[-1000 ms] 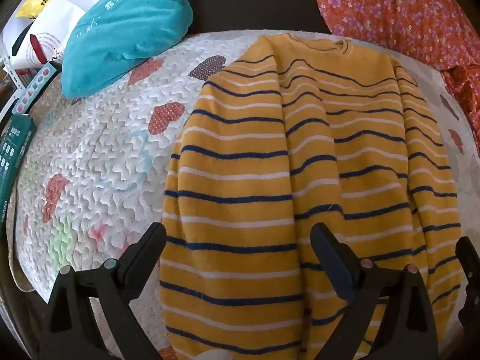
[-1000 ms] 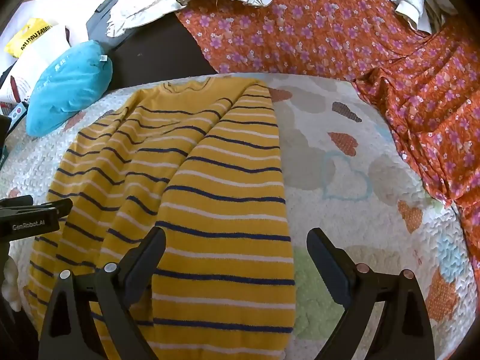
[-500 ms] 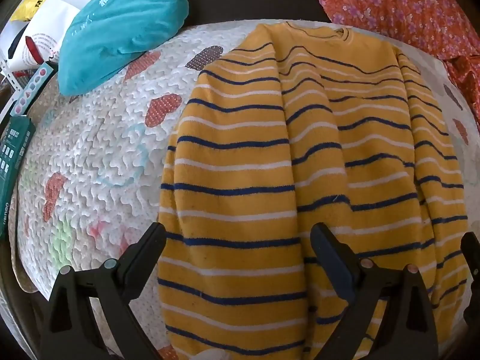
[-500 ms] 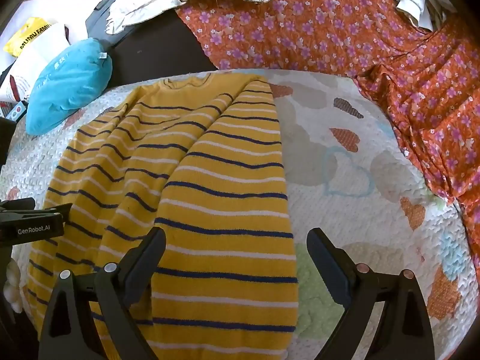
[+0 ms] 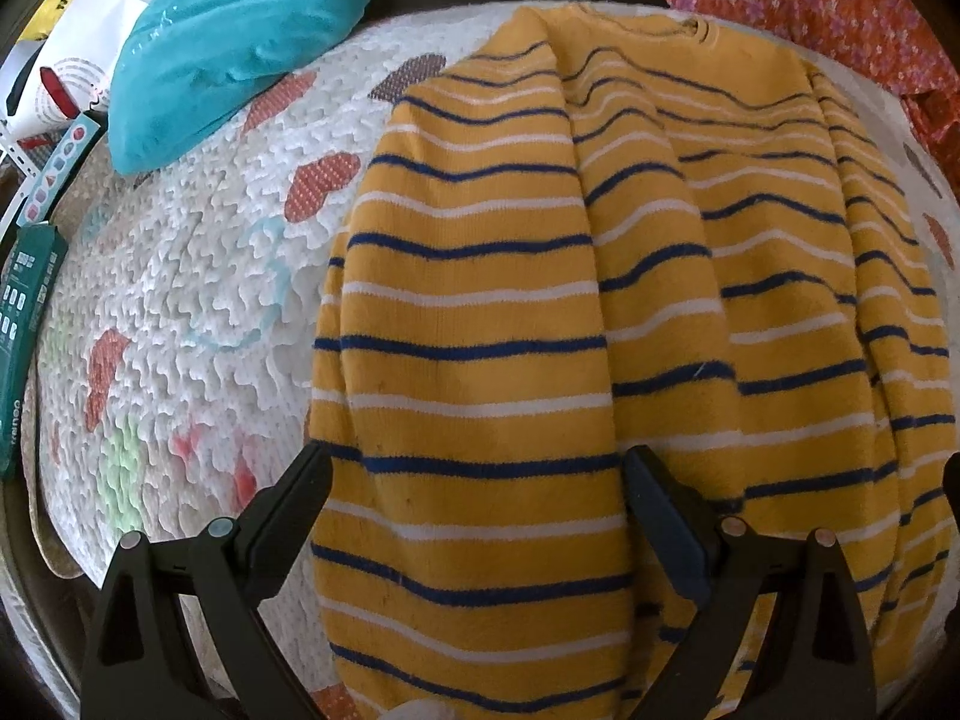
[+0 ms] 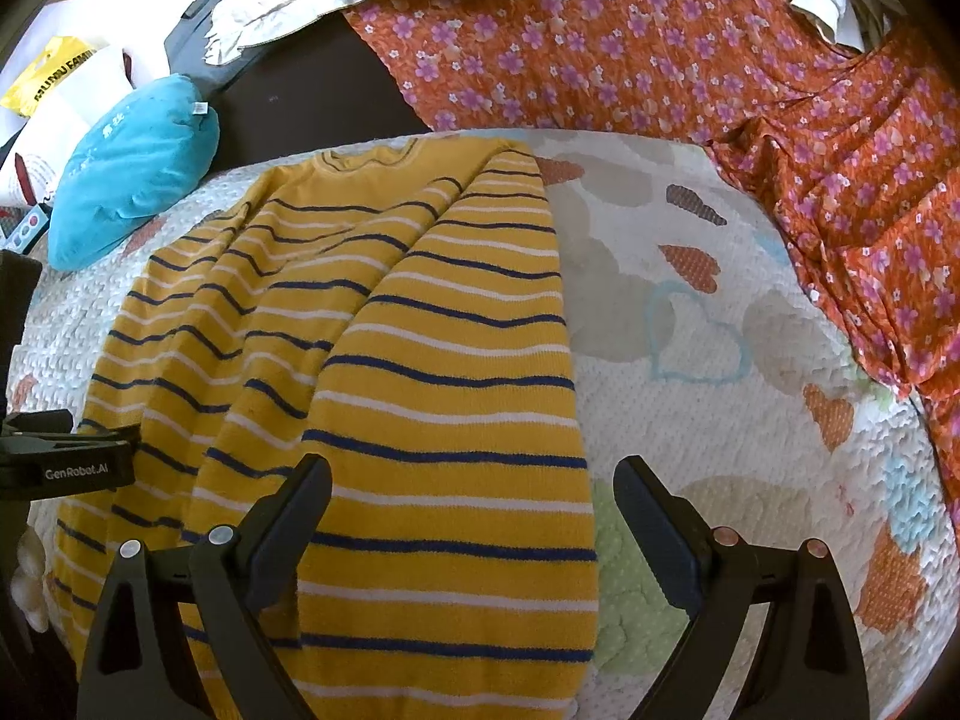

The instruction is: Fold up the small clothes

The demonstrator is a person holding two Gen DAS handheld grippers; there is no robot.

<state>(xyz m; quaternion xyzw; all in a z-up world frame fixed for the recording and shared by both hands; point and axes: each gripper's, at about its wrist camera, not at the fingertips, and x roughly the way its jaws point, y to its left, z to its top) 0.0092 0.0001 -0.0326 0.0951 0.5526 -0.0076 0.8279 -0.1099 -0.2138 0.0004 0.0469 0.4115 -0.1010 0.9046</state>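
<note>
A small yellow sweater [image 5: 540,312] with navy and white stripes lies on a quilted mat [image 5: 198,276], collar at the far end and both side parts folded in over the middle. My left gripper [image 5: 474,498] hovers open over the sweater's left fold near the hem, nothing between its fingers. In the right wrist view the same sweater [image 6: 420,372] fills the left half, and my right gripper [image 6: 471,510] stands open over its right edge, one finger above the cloth and the other above the mat [image 6: 750,420]. The left gripper's body [image 6: 66,468] shows at the far left.
A teal pillow [image 5: 234,30] and a white bag [image 5: 78,42] lie at the mat's far left. Green boxes [image 5: 24,312] sit along the left edge. Orange flowered cloth [image 6: 720,72] covers the back and right. A dark surface [image 6: 312,96] lies behind the mat.
Both grippers have moved slightly forward and lower over the sweater, so it looks larger. Both stay open and the sweater has not moved.
</note>
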